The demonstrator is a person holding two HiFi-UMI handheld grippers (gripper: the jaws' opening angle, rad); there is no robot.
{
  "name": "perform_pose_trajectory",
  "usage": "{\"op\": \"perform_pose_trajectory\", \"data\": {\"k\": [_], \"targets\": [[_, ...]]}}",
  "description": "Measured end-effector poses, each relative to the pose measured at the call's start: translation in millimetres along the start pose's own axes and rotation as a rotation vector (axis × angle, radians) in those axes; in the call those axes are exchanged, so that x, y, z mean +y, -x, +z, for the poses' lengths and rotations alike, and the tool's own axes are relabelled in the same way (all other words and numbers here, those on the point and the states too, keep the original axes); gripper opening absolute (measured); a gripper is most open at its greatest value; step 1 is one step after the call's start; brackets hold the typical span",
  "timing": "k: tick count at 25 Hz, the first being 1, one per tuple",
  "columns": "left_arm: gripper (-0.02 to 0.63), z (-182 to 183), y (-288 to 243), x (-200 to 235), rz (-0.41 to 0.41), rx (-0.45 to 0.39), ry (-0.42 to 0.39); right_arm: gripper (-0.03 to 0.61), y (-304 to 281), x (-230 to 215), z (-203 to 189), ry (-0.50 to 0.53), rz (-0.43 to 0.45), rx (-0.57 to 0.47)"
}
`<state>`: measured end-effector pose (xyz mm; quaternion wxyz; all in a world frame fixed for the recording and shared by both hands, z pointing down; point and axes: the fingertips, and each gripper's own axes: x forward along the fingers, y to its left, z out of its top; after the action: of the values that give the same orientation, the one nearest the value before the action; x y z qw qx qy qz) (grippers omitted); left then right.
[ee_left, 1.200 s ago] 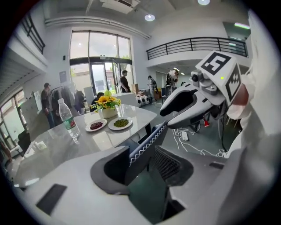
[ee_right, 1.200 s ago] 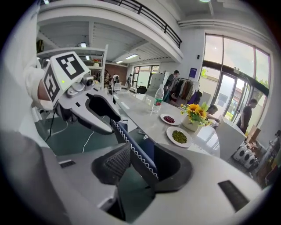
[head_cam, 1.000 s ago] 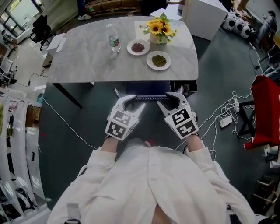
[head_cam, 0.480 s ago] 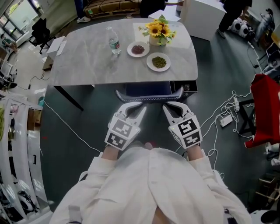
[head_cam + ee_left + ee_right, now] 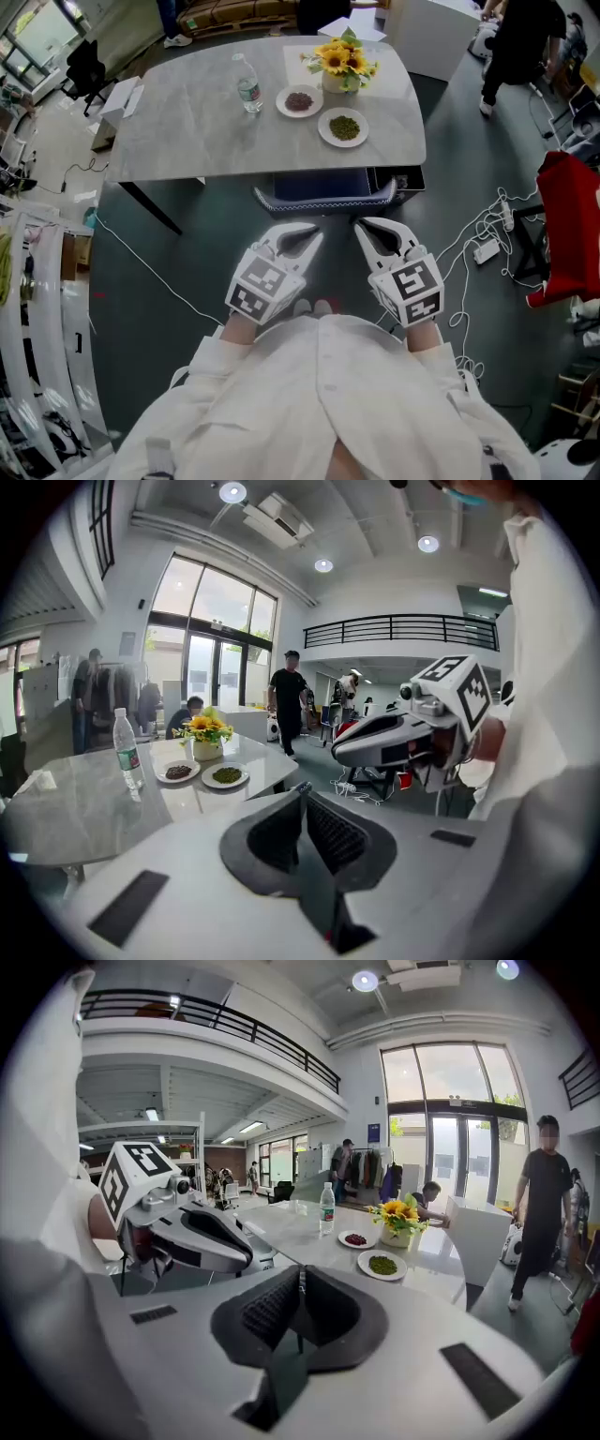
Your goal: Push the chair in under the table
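Room: a big hall with tall windows and a railed upper gallery, seen from both gripper views; dark grey floor with loose cables at the right.
Table: a long pale grey marble-look top with rounded corners, lying across the upper part of the head view.
Chair: tucked in at the middle of the table's near edge. Its blue seat is under the top, and its light curved back rail lies just outside that edge.
Person: white sleeves fill the bottom of the head view, facing the chair.
Bystander: in dark clothes, standing on the floor past the table's far right corner.
Left claw: level with the right one, near the chair's back rail but clear of it. Its jaws have just been closing, and its own view shows the ribbed pads brought together with nothing between them.
Right claw: near the rail and apart from it. Its jaws have also just been closing; they are together and hold nothing.
Sunflowers: a bunch in a pale pot on the table's far right part.
Plates: two white ones in front of the flowers, the left plate with something dark red, the right plate with something green.
Bottle: clear plastic, upright, left of the plates.
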<state>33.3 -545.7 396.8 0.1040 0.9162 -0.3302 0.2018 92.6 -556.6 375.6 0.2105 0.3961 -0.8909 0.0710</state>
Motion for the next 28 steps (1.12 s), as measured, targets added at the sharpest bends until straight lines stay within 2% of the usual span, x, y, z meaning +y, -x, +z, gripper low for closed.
{"op": "perform_pose_trajectory", "data": {"k": [6,11,15,21,28], "targets": [[0.026,5,16,-16,-0.036,-0.040,0.027,0.041,15,2,4,-0.037,-0.026,-0.036],[0.015,9,21,-27,-0.046,-0.045,0.165,0.041,20,6,-2,-0.056,-0.041,-0.030],[0.014,20,22,-40,-0.100,-0.081,0.222,0.038,26,12,-1,-0.067,-0.029,-0.038],[0.014,15,22,-43,-0.090,-0.050,0.180,0.037,29,19,2,-0.094,-0.003,-0.063],[0.014,15,25,-44,-0.110,-0.063,0.202,0.035,27,26,0,-0.139,0.037,-0.065]]}}
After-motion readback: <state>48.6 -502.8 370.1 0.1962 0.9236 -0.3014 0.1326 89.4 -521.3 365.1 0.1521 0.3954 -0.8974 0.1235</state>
